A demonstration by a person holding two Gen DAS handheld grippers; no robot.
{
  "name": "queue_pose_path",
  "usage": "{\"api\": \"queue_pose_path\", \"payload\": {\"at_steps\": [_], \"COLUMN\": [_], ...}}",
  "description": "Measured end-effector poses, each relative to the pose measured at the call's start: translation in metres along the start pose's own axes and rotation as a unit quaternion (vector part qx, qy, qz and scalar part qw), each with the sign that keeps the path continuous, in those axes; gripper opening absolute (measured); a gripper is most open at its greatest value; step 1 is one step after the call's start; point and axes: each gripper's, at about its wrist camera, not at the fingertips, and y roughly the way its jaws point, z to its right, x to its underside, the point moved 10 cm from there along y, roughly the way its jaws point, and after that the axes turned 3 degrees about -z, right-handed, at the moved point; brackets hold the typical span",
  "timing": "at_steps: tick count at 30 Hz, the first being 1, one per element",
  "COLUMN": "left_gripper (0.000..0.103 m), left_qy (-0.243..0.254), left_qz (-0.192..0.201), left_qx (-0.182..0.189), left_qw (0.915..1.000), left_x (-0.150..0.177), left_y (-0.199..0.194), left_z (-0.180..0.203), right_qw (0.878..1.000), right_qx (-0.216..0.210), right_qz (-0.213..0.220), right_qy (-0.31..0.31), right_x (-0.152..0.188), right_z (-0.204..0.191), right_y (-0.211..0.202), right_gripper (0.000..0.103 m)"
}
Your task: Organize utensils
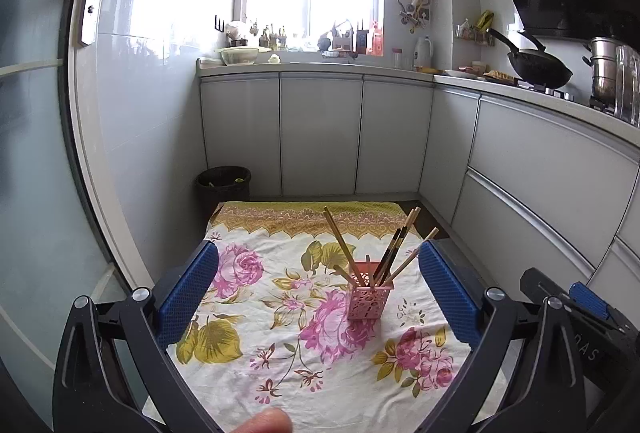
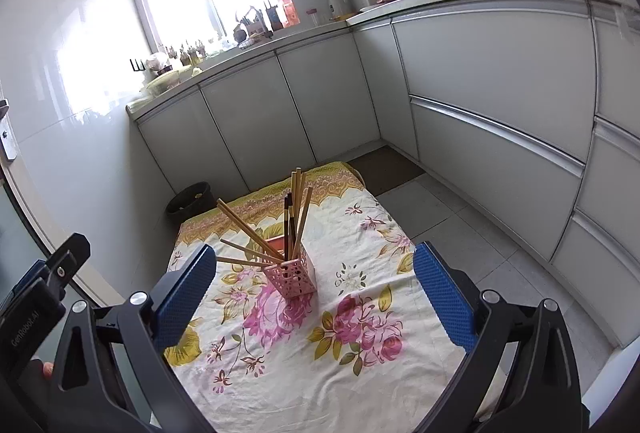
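A pink perforated utensil holder (image 1: 369,296) stands upright on the floral cloth (image 1: 280,353), holding several wooden and dark chopsticks (image 1: 394,253) that lean outward. It also shows in the right wrist view (image 2: 294,275) with its chopsticks (image 2: 296,209). My left gripper (image 1: 318,261) is open and empty, above and short of the holder. My right gripper (image 2: 314,265) is open and empty, with the holder between and beyond its blue pads (image 2: 444,297).
The cloth covers a low table (image 2: 360,365) in a kitchen. A dark waste bin (image 1: 223,185) stands past its far left corner. Grey cabinets (image 1: 320,133) line the back and right. A wok (image 1: 538,69) and pots sit on the counter.
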Motion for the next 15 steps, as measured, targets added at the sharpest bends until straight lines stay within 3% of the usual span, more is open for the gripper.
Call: {"api": "queue_pose_path", "payload": {"at_steps": [15], "left_gripper": [0.096], "left_qy": [-0.010], "left_qz": [-0.010], "left_qx": [0.003], "left_qw": [0.9999], "left_x": [0.0036], "left_y": [0.0020], "left_z": [-0.0006], "right_qw": [1.000], "right_qx": [-0.004], "right_qz": [-0.004], "right_qy": [0.004], "right_x": [-0.0012], "right_z": [0.0034], "right_y": [-0.0037], "right_gripper": [0.096]}}
